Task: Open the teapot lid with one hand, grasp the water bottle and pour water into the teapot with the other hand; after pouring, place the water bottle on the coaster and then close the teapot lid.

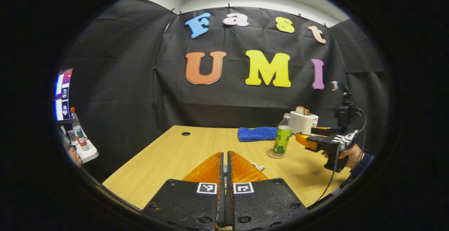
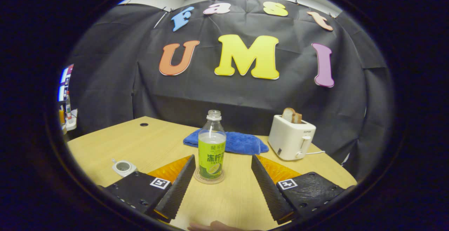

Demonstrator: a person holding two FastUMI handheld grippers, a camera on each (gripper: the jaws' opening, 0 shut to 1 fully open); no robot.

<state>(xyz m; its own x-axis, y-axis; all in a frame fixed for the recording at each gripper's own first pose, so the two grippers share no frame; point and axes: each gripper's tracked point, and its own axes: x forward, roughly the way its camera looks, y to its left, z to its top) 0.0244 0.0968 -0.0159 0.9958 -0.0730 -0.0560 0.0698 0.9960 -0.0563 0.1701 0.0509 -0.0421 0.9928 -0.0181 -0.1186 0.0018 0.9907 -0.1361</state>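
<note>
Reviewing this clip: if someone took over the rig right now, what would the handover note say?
Left gripper: shut, low over the table, holding nothing visible.
Right gripper: open, fingers either side of the water bottle, not touching.
Bottle stands upright on the coaster, uncapped, partly full.
Teapot: at the table's left side; lid state unclear.
Whether pouring is done cannot be told.
</note>
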